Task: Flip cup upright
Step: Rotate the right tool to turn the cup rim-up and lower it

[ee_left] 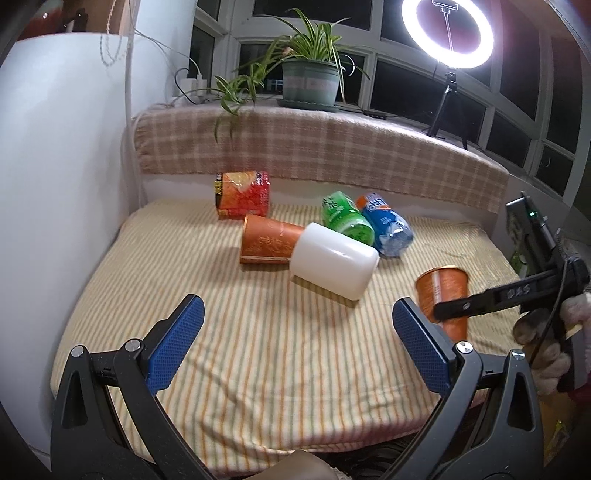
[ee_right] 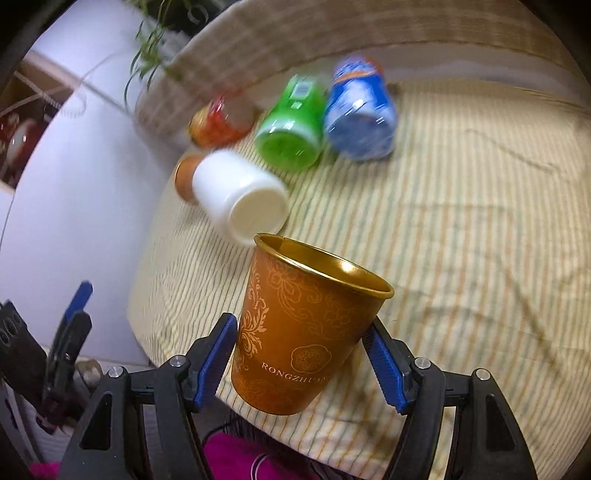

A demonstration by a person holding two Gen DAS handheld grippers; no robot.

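- My right gripper [ee_right: 299,354] clamps the orange cup [ee_right: 306,328], mouth up, tilted.
- My left gripper [ee_left: 295,343] gapes wide, holding nothing.
- Beyond both jaws: striped cloth [ee_left: 258,350], windowsill plant [ee_left: 310,74], ring light [ee_left: 447,33].

Right claw [ee_right: 301,360] clamped, pads pressing inward; left claw [ee_left: 295,343] spread wide.

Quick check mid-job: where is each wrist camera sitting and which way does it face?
Left wrist: on the open left hand-held gripper, facing across the striped cloth toward the window; gloved right hand shows.
Right wrist: on the right hand-held gripper, facing down over the orange cup it holds; left gripper's fingers at the left edge.
Shared: orange cup, white cup, green bottle.
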